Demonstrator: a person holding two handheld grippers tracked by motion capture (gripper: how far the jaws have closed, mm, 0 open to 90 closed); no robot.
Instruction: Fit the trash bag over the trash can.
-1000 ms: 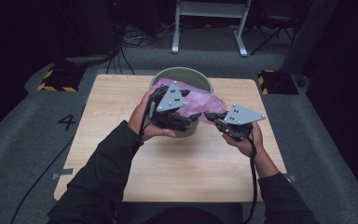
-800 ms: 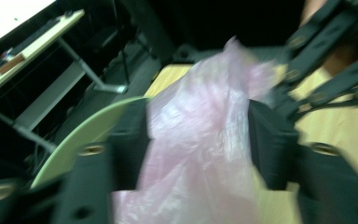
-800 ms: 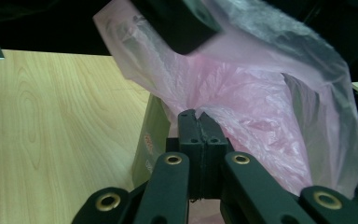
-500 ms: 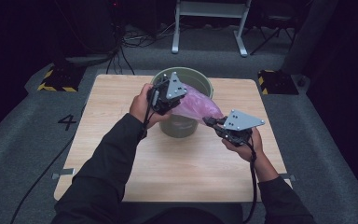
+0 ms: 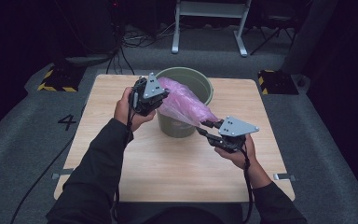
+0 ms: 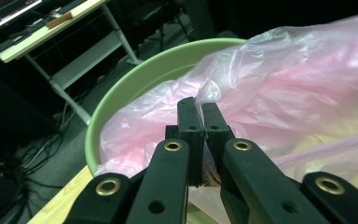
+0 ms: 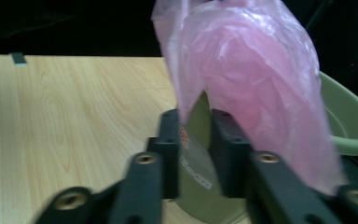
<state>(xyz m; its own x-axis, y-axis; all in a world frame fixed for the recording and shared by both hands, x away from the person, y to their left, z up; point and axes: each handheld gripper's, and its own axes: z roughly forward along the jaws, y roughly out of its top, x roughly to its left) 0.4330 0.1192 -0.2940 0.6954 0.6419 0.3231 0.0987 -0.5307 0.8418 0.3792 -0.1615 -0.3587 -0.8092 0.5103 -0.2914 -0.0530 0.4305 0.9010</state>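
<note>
A pale green bucket point(image 5: 181, 129) stands on the middle of the wooden table point(image 5: 168, 172), and a thin pink plastic bag point(image 5: 186, 103) is stretched over it. My left gripper point(image 5: 164, 96) is at the bucket's left rim. In the left gripper view it point(image 6: 196, 101) is shut on a fold of the bag point(image 6: 298, 93) above the rim point(image 6: 135, 84). My right gripper point(image 5: 204, 127) is by the bucket's near right side. Its jaws point(image 7: 196, 116) have just been opening and stand apart. The bag's edge point(image 7: 251, 70) hangs loose between them, in front of the bucket wall point(image 7: 349, 126).
A white-framed stand point(image 5: 209, 9) is on the floor behind the table. Yellow-and-black striped blocks point(image 5: 53, 80) point(image 5: 276, 80) lie at the table's far corners. Cables trail at the back left. A "4" point(image 5: 68, 122) is marked on the floor to the left.
My left gripper moved left to the bucket's rim and shut on the bag, drawing it out. My right gripper's jaws have parted from the bag's other end.
</note>
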